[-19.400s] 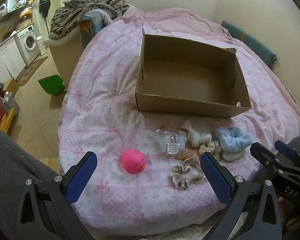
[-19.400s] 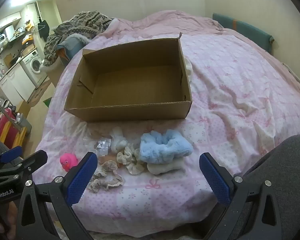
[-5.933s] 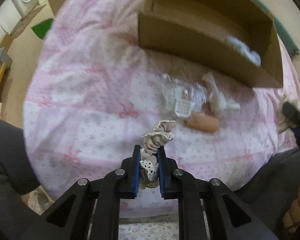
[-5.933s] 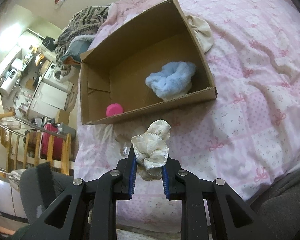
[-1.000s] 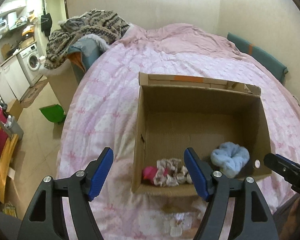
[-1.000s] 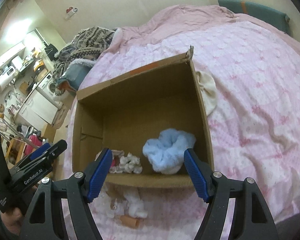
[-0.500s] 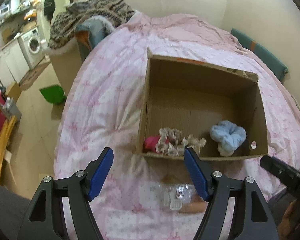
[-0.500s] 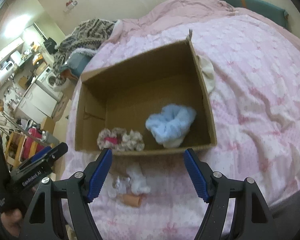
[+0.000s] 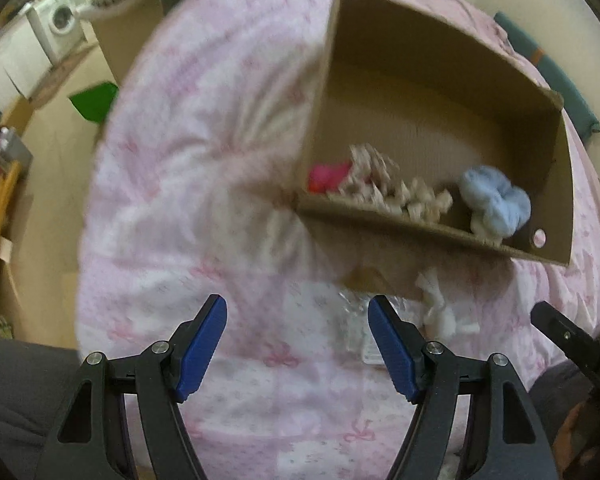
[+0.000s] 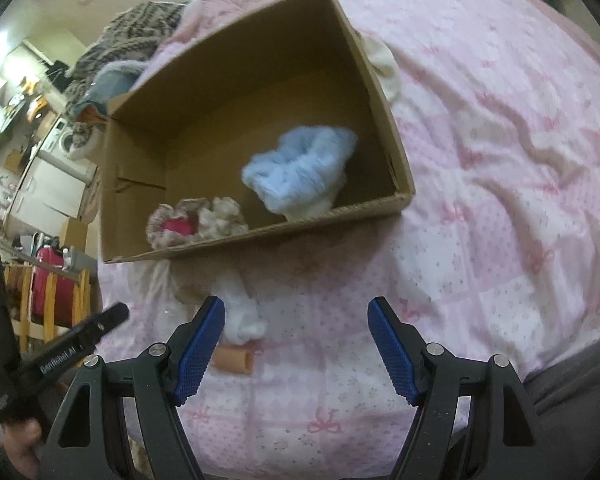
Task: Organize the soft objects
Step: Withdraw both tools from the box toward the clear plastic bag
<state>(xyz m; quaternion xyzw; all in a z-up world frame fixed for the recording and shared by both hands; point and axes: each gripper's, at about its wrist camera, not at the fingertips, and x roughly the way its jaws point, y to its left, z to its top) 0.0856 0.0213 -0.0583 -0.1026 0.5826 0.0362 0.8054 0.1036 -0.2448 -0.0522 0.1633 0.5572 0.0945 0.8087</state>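
Both hand-held grippers hang released and empty over the pink bed (image 10: 500, 160): left hand-held gripper (image 9: 298, 344), right hand-held gripper (image 10: 296, 344). Ahead of them, the cardboard box (image 10: 384, 96) holds a blue scrunchie (image 10: 300, 168), beige scrunchies (image 10: 216, 216) and a pink toy (image 10: 176, 226). A white knotted cloth (image 10: 238, 312) and tan tube (image 10: 234, 360) lie just beyond the right one's left finger.

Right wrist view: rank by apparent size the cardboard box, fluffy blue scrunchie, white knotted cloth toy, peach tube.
1. Brown cardboard box, by far largest.
2. Fluffy light-blue scrunchie inside it.
3. White knotted cloth toy on the bedspread, partly hidden by a finger.
4. Small peach tube, smallest though nearest the camera.
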